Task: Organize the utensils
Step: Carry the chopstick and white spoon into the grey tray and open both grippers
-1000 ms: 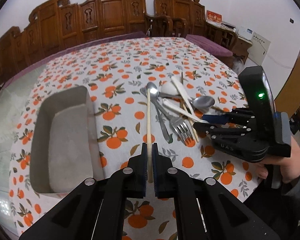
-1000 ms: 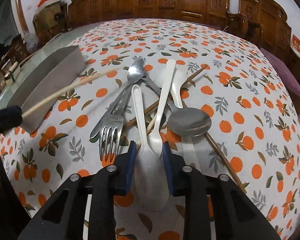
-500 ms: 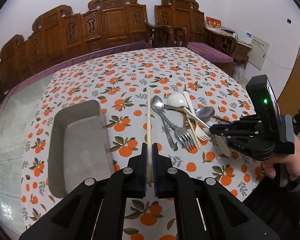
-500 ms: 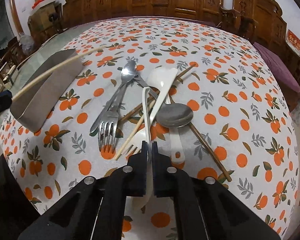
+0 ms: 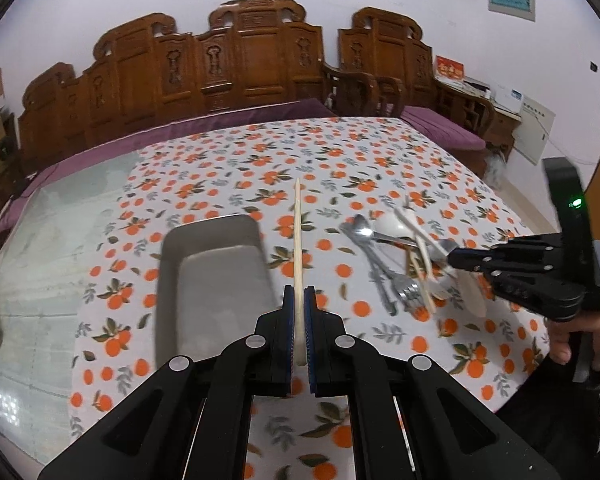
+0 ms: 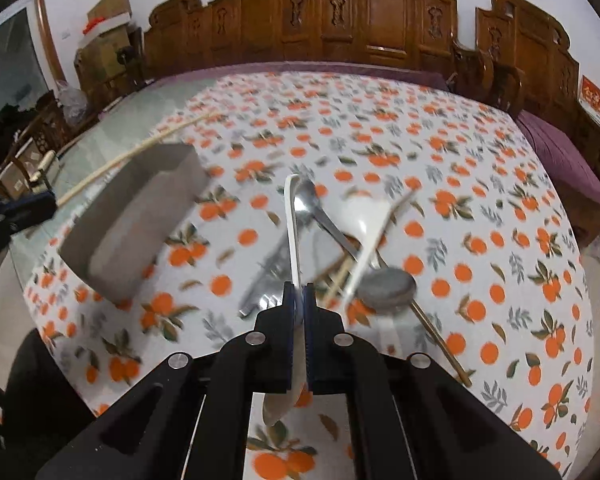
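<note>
Only from the left wrist: hand point(image 5: 580, 340) behind right gripper point(image 5: 454, 258).

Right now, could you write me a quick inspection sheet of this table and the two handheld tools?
Surface: orange-fruit patterned tablecloth beside bare glass tabletop.
Job's things: grey rectangular metal tray; pale wooden chopstick; white plastic spoon.
Clutter: pile of metal forks and spoons, blurred.
Grippers: left gripper jaws shut on the chopstick; right gripper jaws shut on the white spoon, carried by a hand.
Cables: nothing seen.
Surroundings: carved wooden bench backs, purple cushions, cardboard boxes.
</note>
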`<state>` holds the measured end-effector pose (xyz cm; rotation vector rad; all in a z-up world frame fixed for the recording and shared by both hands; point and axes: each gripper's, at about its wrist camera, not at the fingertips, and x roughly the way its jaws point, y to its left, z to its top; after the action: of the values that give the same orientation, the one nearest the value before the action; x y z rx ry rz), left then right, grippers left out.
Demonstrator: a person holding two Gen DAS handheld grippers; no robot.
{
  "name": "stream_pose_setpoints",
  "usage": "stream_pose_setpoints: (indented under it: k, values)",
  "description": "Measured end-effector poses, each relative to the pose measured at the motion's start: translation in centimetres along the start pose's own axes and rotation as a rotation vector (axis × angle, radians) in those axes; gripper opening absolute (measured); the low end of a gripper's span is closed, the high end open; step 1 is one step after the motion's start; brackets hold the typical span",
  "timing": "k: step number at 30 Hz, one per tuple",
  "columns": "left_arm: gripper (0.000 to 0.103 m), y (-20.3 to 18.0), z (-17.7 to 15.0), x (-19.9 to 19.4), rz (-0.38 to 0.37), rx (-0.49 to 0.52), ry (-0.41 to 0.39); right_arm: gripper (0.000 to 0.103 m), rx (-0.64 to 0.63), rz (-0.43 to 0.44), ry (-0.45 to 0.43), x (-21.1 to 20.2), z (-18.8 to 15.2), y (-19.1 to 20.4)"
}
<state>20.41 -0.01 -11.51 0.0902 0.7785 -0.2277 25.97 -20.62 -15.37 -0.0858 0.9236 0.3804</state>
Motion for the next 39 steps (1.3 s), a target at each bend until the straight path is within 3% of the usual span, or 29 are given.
stream_pose_setpoints:
  k: [12,24,28,39]
  values:
    - [0.004,5.5,-2.2,1.6,0.067,-0.013,0.069,0.005,-0.049,0.078,-0.047,-0.1,3.1,6.3]
    - [0.004,8.2,-3.6,4.1,0.038,-0.066,0.137,0.005,-0.074,0.148,-0.025,2.4,5.3,11.9]
    - [0.004,9.0,-3.4,4.1,0.019,-0.098,0.137,0.005,-0.078,0.164,-0.020,3.3,5.9,13.3]
    - [0.004,12.3,-1.6,0.5,0.053,-0.147,0.049,0.005,-0.030,0.201,0.013,7.6,7.6,16.7]
